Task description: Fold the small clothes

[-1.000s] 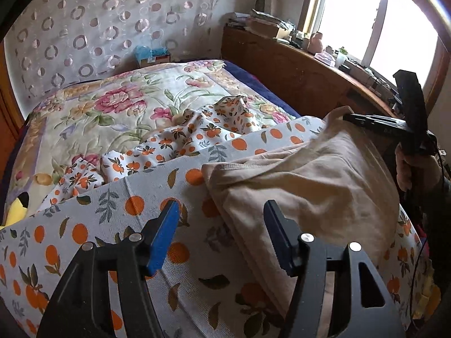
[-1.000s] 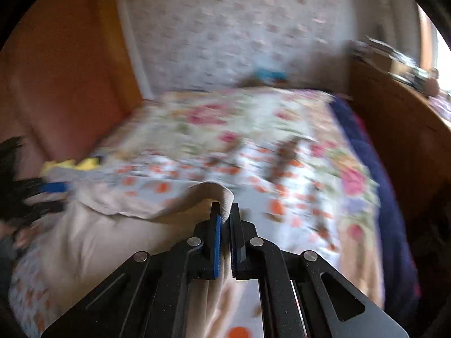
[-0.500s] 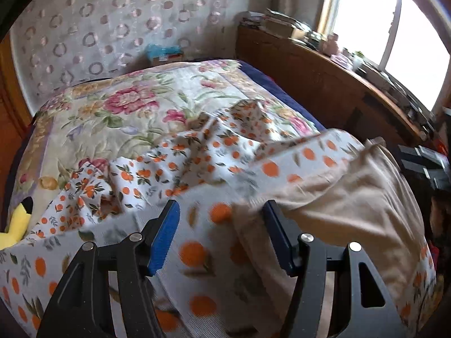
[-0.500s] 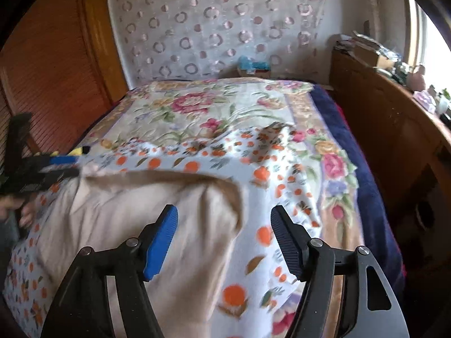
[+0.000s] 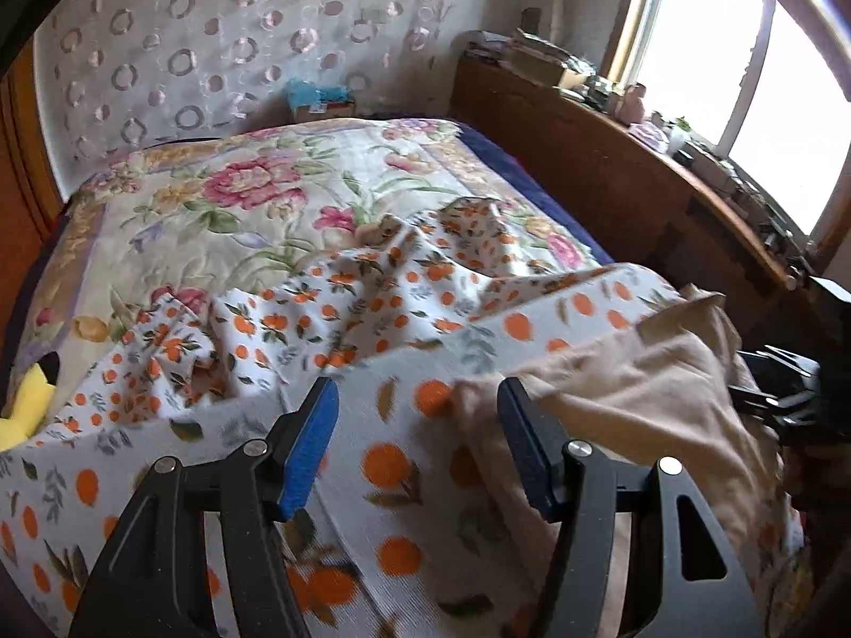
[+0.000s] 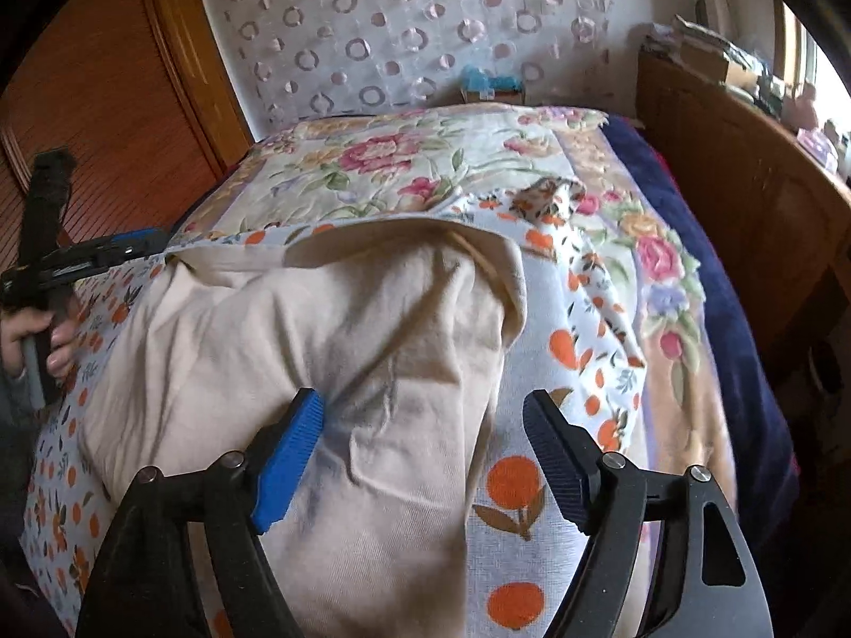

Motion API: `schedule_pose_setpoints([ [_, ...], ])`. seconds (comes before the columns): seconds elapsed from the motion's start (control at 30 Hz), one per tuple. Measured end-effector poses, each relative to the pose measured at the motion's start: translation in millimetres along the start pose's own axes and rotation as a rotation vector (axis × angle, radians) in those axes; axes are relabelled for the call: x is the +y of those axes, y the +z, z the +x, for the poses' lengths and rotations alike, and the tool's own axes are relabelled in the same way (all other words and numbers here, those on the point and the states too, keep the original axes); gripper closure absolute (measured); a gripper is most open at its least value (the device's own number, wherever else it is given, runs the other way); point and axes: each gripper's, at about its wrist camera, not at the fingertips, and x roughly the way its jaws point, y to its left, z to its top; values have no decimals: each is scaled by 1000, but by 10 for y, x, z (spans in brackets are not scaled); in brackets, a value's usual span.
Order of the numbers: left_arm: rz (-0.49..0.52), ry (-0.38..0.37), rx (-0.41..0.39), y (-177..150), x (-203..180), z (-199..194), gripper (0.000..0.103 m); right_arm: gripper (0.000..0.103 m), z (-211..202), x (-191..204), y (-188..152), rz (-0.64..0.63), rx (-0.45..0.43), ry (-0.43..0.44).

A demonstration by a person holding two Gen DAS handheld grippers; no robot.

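Note:
A beige garment [image 6: 345, 329] lies folded over on a white cloth printed with oranges [image 6: 532, 484] at the near end of the bed. My right gripper [image 6: 423, 446] hovers just over the garment's right edge. Its jaws are opening, with beige fabric lying below the gap and neither pad pressing it. My left gripper [image 5: 417, 425] is open over the orange-print cloth [image 5: 388, 457], and the beige garment's [image 5: 611, 388] left edge lies beside its right finger. Each gripper shows in the other's view: the right gripper [image 5: 787, 393] and the left gripper [image 6: 80, 255], held by a hand [image 6: 37, 335].
A crumpled garment with a small orange print [image 5: 340, 297] lies further up the floral quilt [image 5: 223, 212]. A yellow plush [image 5: 26, 409] sits at the left edge. A wooden ledge [image 5: 611, 159] with clutter runs under the window, and a wooden door [image 6: 106, 106] stands on the left.
My right gripper let go of the beige fold it was pinching and opened wide. The garment has dropped flat onto the cloth. My left gripper stayed open and shifted slightly left off the garment.

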Motion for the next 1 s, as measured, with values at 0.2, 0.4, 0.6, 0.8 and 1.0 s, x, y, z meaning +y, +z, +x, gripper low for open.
schedule_pose_setpoints([
  [0.2, 46, -56, 41, -145, -174, -1, 31, 24, 65, 56, 14, -20, -3, 35],
  [0.4, 30, -82, 89, -220, -230, 154, 31, 31, 101, 128, -7, -79, 1, 35],
  [0.6, 52, -58, 65, -226, -301, 201, 31, 50, 131, 141, -11, -119, -2, 51],
  [0.8, 59, -106, 63, -231, -392, 212, 61, 76, 150, 102, -26, -114, -4, 111],
  [1.0, 8, -168, 78, -190, -353, 167, 91, 82, 59, 113, -40, -119, -53, 117],
])
